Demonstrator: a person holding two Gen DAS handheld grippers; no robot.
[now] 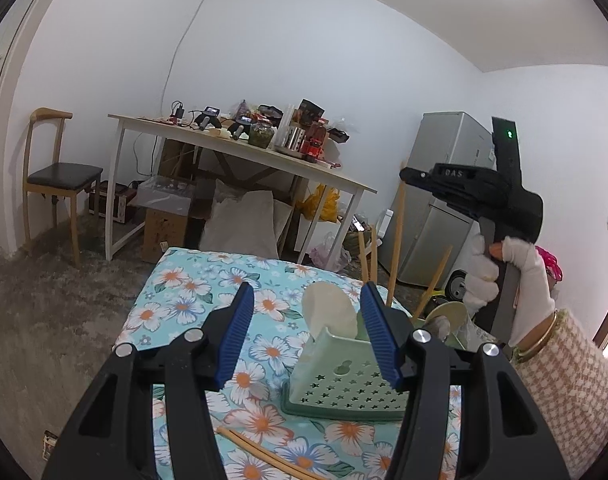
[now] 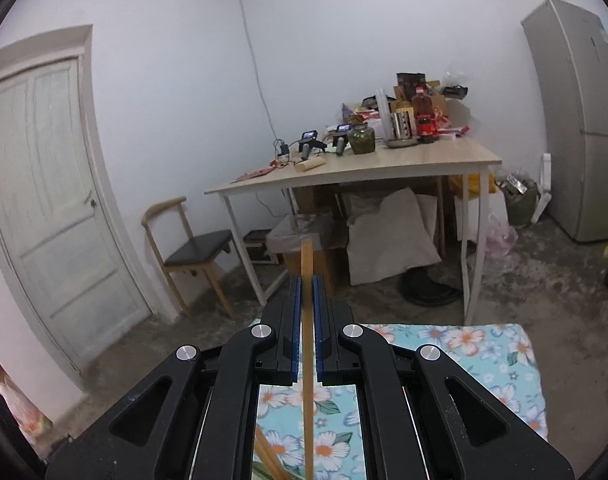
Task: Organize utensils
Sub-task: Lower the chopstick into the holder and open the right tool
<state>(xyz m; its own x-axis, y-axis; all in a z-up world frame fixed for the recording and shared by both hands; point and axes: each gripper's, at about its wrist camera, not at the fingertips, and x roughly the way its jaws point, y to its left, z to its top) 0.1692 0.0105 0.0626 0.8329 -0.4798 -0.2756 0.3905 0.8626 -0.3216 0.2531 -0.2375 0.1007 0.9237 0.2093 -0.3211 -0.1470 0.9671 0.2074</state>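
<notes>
The right gripper (image 2: 307, 312) is clamped on one chopstick (image 2: 306, 264), a light, stiff, slim stick best pinched mid-length. The left gripper (image 1: 304, 332) gapes with nothing between its jaws, before the green utensil holder (image 1: 344, 384) holding four chopsticks. Two more chopsticks (image 1: 263, 454) lie at the tablecloth's (image 1: 183, 292) near edge.

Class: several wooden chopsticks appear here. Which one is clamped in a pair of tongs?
The chopstick pinched between the right tongs and sticking out past their tips. The others stand in the green holder or lie loose on the floral cloth.
</notes>
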